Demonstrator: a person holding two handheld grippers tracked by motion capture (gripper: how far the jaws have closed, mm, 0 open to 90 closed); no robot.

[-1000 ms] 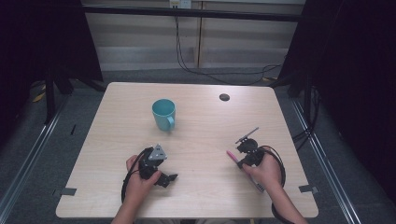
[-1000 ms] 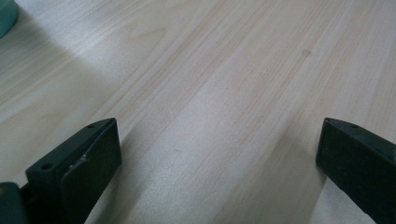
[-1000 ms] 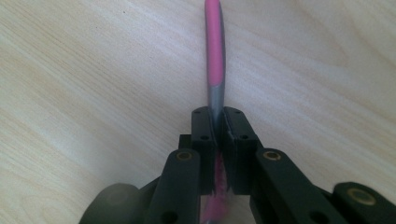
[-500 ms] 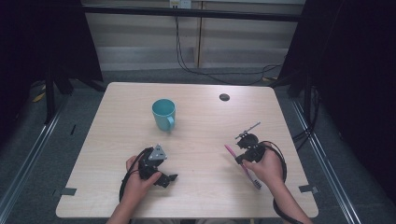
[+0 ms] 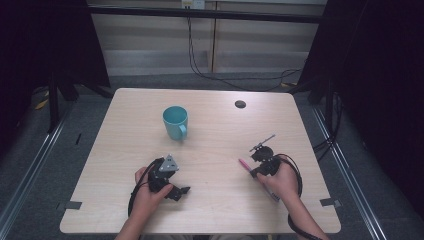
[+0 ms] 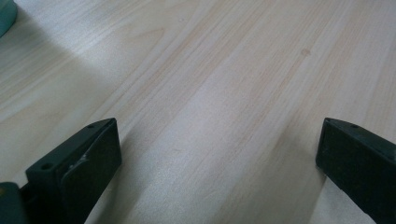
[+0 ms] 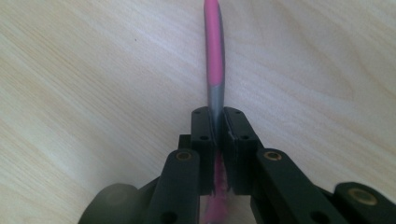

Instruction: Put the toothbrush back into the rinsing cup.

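A slim pink and grey pen [image 7: 213, 51] sticks out ahead of my right gripper [image 7: 215, 114], whose jaws are shut on its grey part. From above, that gripper [image 5: 254, 169] sits low over the table's right front, the pen's pink tip [image 5: 244, 163] pointing left. My left gripper [image 5: 176, 192] rests at the left front with its jaws wide apart. Between its fingers [image 6: 84, 158] lies bare wood. A teal mug [image 5: 175, 122] stands upright toward the middle of the table, handle toward me; its edge [image 6: 5, 16] shows at the far left corner.
The light wooden table [image 5: 215, 210] has a small black round disc [image 5: 240, 104] near its back right. Dark curtains, metal floor rails and trailing cables [image 5: 200, 70] surround the table. Open wood lies between the two hands.
My right hand has shifted slightly with the pen still clamped, the pink tip nudging up then back. The left hand and the mug have stayed put.
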